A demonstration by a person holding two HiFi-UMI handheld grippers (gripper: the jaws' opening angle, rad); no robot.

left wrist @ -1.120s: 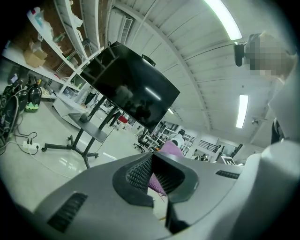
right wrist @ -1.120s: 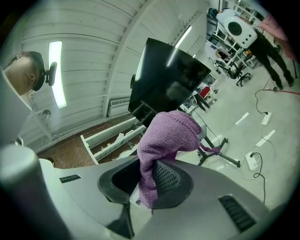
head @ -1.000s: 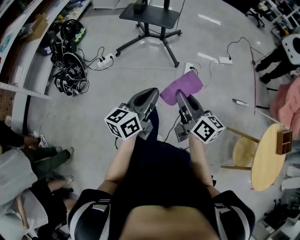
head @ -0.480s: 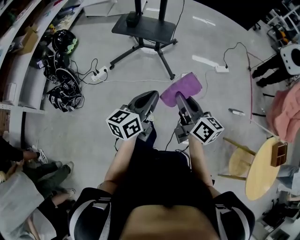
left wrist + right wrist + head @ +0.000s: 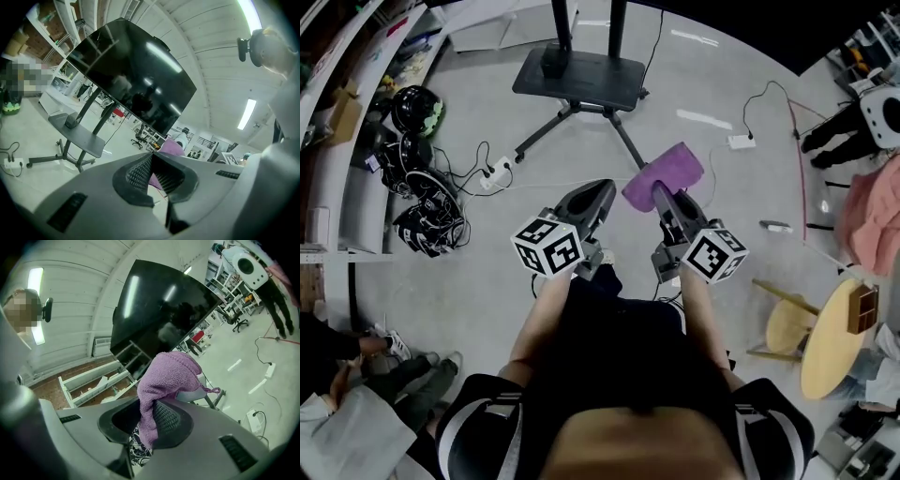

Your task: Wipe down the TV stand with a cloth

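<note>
We hold both tongs out in front of us, side by side above the floor [image 5: 478, 272]. The left tongs [image 5: 602, 186] [image 5: 151, 161] are pressed together with nothing between them. The right tongs [image 5: 660, 191] [image 5: 147, 418] pinch a purple cloth [image 5: 671, 169] [image 5: 172, 373], whose free end bunches up past the tips. Farther off, well apart from the cloth, stands the TV stand [image 5: 577, 75] [image 5: 77, 136]: a dark shelf on splayed legs, with posts rising to a black screen [image 5: 136, 79] [image 5: 159, 315]. A power strip [image 5: 492, 176] lies on the floor to its left.
</note>
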